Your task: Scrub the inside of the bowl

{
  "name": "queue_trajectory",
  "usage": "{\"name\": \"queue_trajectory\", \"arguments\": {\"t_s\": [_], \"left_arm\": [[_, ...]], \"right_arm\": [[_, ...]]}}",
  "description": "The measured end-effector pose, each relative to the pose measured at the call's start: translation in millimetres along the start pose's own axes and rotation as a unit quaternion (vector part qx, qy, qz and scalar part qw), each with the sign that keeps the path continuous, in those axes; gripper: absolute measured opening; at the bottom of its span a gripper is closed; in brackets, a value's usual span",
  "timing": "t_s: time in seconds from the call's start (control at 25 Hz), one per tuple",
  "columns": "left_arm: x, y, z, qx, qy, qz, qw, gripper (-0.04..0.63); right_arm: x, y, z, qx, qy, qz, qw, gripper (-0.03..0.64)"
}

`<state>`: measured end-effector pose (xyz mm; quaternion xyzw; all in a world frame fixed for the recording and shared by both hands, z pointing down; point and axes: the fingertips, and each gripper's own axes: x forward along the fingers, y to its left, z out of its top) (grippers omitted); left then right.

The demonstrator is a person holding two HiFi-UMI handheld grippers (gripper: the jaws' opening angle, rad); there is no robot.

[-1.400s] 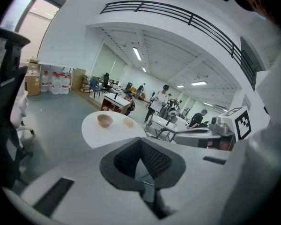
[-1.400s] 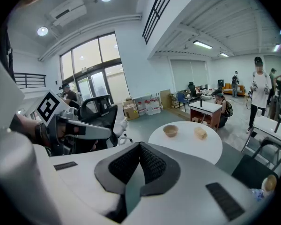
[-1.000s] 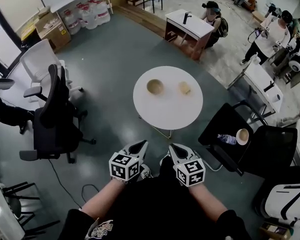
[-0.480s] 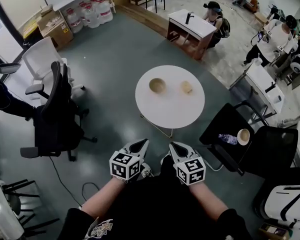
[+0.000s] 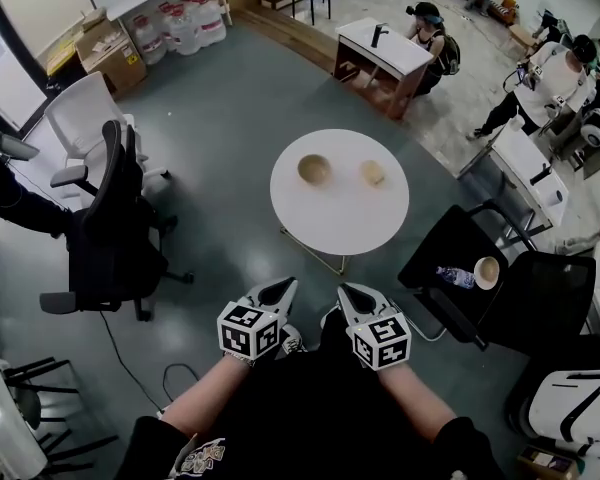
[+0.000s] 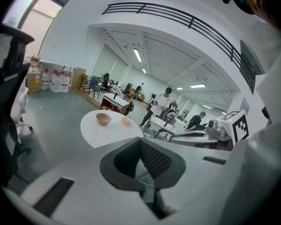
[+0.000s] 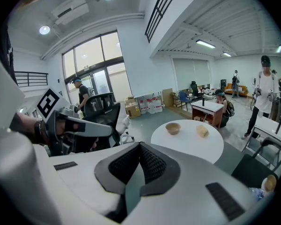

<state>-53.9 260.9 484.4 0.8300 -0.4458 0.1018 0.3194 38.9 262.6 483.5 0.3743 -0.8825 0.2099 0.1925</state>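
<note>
The bowl [image 5: 313, 171] was seen well ahead on the table [image 5: 340, 223], about equally far from the left gripper [image 5: 279, 291] and the right gripper [image 5: 351, 297], all 4 jaws pressed together on nothing.

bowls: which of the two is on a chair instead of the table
The bowl at the far right, resting on the black chair seat beside a plastic bottle; the other bowl stands on the round white table.

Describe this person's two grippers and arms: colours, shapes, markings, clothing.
The left gripper and right gripper are white, tapering to pointed jaws lined with dark ribbed pads. Each carries a cube of black-and-white square markers. The sleeves are black.
</note>
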Motion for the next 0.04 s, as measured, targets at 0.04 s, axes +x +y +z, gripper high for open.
{"name": "queue_trajectory", "arguments": {"t_s": [0.04], "left_arm": [[0.0, -0.2, -0.6, 0.000, 0.000, 0.000, 1.0000, 0.006]], "right_arm": [[-0.1, 0.4, -0.5, 0.000, 0.000, 0.000, 1.000, 0.020]]}}
